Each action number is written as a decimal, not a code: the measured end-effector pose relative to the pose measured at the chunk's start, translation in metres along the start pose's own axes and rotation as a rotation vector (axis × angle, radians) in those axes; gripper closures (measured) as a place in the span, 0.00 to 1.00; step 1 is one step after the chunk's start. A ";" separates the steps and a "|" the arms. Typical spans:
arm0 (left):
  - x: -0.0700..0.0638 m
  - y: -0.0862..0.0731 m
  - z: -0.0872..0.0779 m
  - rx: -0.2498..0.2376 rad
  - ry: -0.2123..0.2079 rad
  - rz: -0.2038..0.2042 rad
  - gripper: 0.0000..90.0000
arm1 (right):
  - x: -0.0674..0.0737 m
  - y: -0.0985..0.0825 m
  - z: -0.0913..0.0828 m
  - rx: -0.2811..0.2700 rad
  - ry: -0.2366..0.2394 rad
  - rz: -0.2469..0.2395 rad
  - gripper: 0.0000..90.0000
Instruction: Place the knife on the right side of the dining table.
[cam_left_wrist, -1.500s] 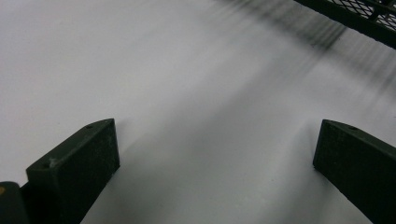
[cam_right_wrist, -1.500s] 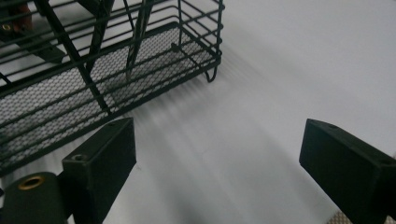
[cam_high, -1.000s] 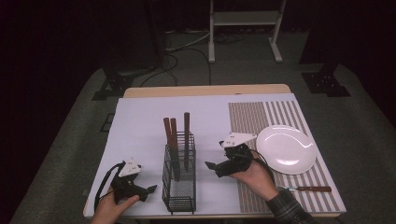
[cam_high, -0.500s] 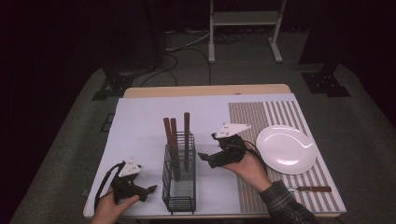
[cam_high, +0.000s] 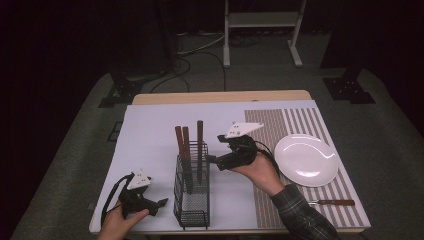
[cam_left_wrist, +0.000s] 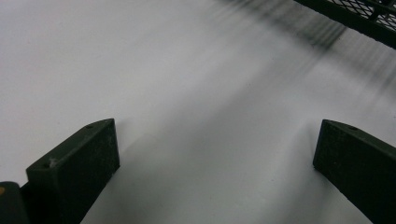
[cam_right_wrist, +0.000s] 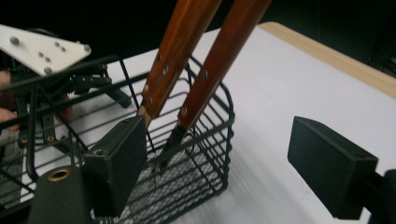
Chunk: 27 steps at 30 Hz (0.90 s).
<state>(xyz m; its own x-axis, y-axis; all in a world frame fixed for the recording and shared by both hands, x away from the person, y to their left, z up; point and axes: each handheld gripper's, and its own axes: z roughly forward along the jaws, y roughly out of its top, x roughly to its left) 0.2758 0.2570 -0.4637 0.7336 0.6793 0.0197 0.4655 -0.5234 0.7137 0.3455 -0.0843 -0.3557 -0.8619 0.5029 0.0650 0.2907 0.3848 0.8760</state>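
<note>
My right gripper (cam_high: 212, 161), jaws apart, just been closing a little on nothing, hangs beside the black wire basket (cam_high: 192, 212) holding three wooden-handled utensils (cam_high: 199, 135). My left gripper (cam_high: 161, 203) rests wide open on the white mat (cam_high: 150, 135).

No writing, label, brand, number or sign can be read anywhere here. The grey plates on top of the grippers carry only small screws, the wooden handles only rivets, and the bench cover, striped mat and white plate are bare of any print.
</note>
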 end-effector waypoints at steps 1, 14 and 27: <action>0.000 0.000 0.000 0.000 0.000 0.000 0.00 | 0.000 0.004 0.000 -0.008 0.005 -0.003 0.21; 0.000 0.000 0.000 -0.002 0.001 -0.001 0.00 | -0.004 0.024 0.009 -0.046 0.031 -0.006 0.30; 0.000 0.000 0.000 -0.002 0.000 0.000 0.00 | -0.013 0.039 0.022 -0.079 0.062 0.020 0.49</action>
<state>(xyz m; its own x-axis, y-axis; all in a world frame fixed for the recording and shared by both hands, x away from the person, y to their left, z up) 0.2759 0.2570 -0.4639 0.7333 0.6796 0.0198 0.4646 -0.5221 0.7152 0.3772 -0.0586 -0.3327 -0.8810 0.4602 0.1097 0.2762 0.3121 0.9090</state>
